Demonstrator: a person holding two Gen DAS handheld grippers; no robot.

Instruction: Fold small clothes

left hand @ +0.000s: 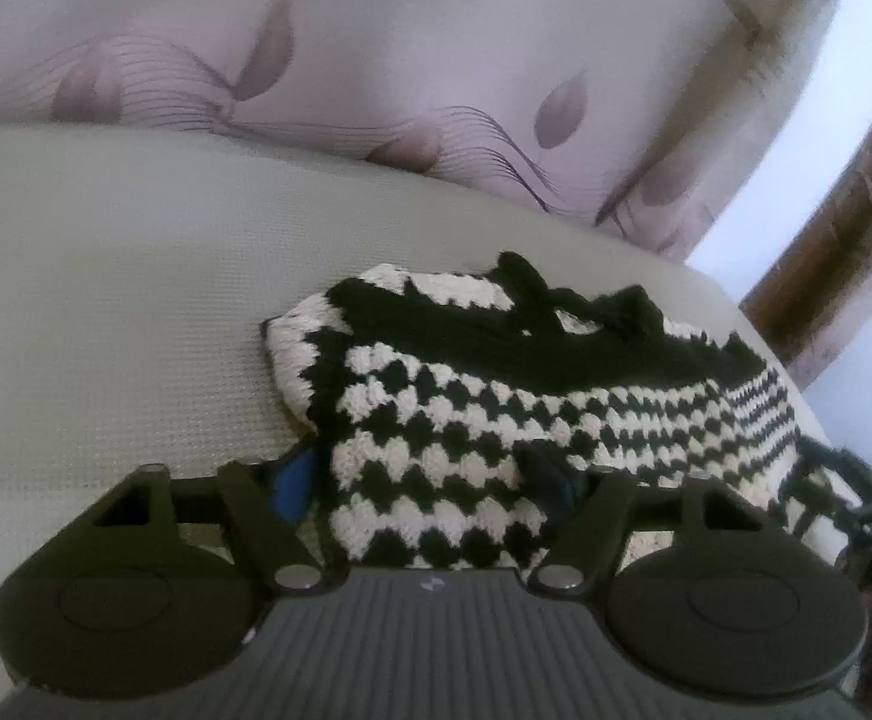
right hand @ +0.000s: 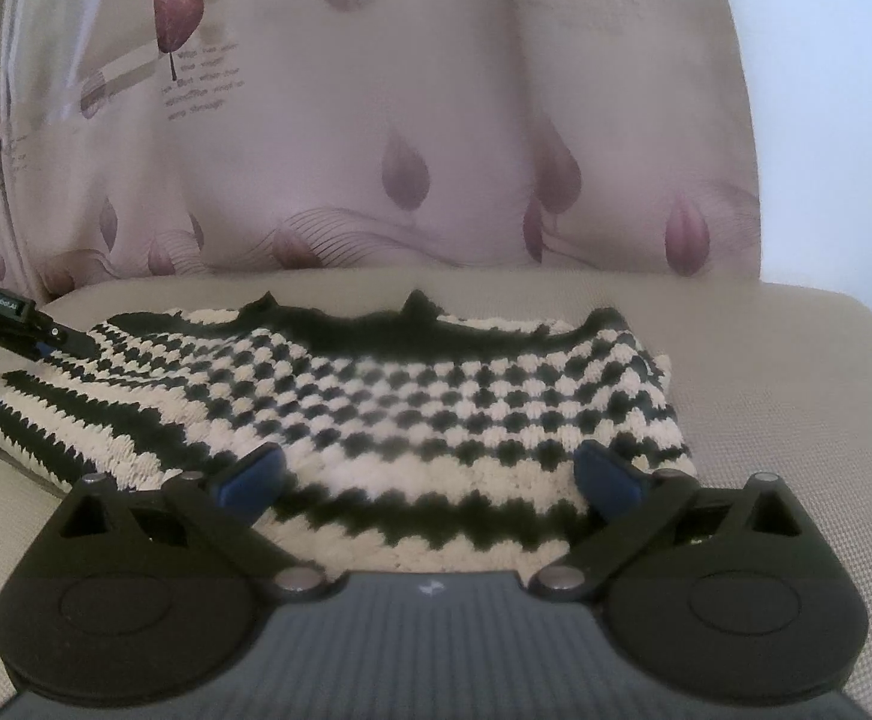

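Note:
A black-and-white checked knit garment [left hand: 496, 396] lies flat on a beige seat cushion [left hand: 106, 300]. My left gripper [left hand: 424, 480] stands half-wide around one end of it. Its left blue pad [left hand: 289, 480] sits just beside the cloth edge, and the other pad is hidden under the knit, which is not bunched. In the right wrist view the garment [right hand: 406, 396] spreads across the cushion [right hand: 784, 372]. My right gripper [right hand: 430, 480] is open over its near hem, with both blue pads [right hand: 250, 474] apart on the cloth. The left gripper [right hand: 58, 336] shows at the garment's far left corner.
A pink curtain with a leaf print [right hand: 406, 120] hangs right behind the cushion. A brown wooden post [left hand: 844, 228] and a bright window stand at the right in the left wrist view. Black yarn ties [left hand: 844, 480] trail off the garment's right end.

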